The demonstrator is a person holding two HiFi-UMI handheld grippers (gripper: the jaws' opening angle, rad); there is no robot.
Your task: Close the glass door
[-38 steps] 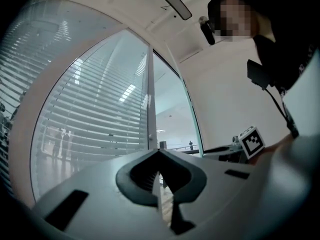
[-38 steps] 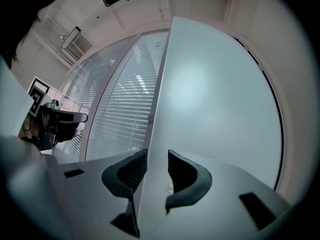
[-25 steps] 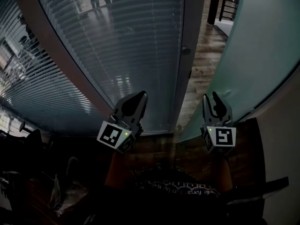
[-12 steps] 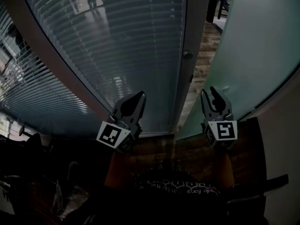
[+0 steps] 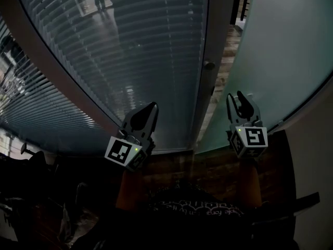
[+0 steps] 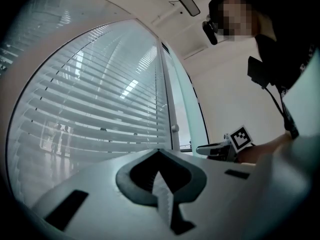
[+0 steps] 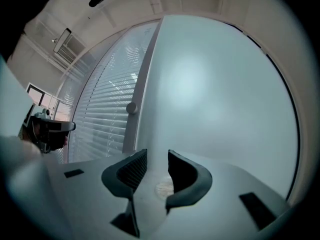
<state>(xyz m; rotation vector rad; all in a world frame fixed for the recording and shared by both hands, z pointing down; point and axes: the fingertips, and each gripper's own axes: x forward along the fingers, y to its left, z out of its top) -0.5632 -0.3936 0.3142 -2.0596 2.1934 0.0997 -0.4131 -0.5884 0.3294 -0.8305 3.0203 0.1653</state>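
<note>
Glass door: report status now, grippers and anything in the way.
Left gripper shut, empty; right gripper open, holding nothing, at the frosted glass door. Door ajar, wooden floor showing past its edge. Nothing seen blocking it.

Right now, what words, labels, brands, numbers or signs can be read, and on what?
None can be read.
Left marker on the left gripper: a square pattern, no words.
Right marker on the right gripper: likewise a pattern.
Pale print on the person's dark clothing: too blurred to read.
</note>
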